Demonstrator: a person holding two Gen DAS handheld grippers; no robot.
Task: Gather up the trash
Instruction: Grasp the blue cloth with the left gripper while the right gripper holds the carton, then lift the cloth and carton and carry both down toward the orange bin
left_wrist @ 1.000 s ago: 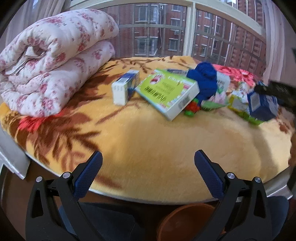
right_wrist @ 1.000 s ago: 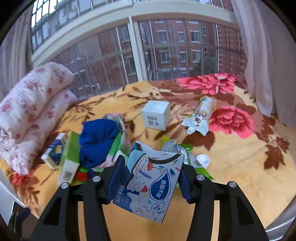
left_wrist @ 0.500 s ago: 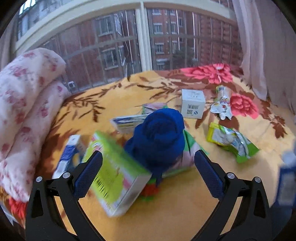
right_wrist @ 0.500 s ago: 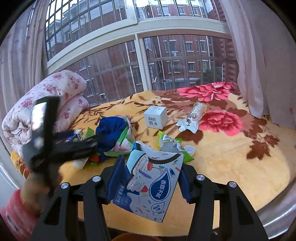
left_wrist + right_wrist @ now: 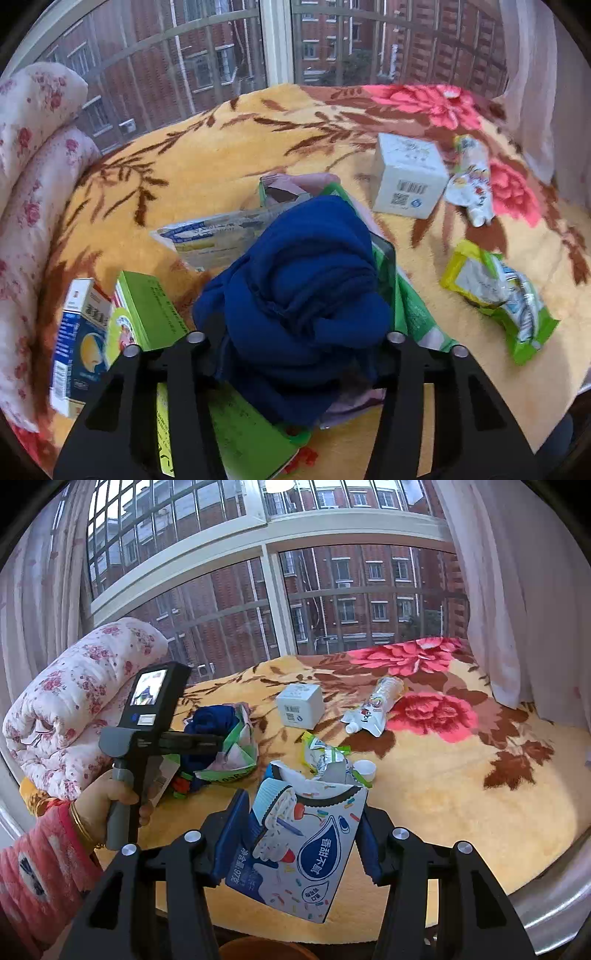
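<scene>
My right gripper [image 5: 297, 834] is shut on a torn white-and-blue snack bag [image 5: 299, 845], held above the bed's near edge. My left gripper [image 5: 295, 354] has a bunched blue cloth [image 5: 299, 295] between its fingers; the fingertips are hidden under it, so its grip is unclear. It also shows in the right wrist view [image 5: 207, 740], reaching into the blue cloth [image 5: 214, 720]. Around it lie a green box [image 5: 147, 317], a blue-and-white box [image 5: 79, 332], a green-yellow wrapper [image 5: 495, 288], a white cube box [image 5: 406, 177] and a squeezed pouch [image 5: 471, 181].
The litter lies on a yellow floral blanket [image 5: 461, 775] over a round bed. A rolled floral quilt [image 5: 74, 701] lies at the left. A window and curtain [image 5: 517, 590] stand behind. A white cap [image 5: 364, 768] lies by the wrapper. An orange bin rim [image 5: 266, 949] shows below.
My left gripper has swung right and pushed forward onto the blue cloth, its fingers closing in around it. My right gripper has lifted and pulled back with the snack bag.
</scene>
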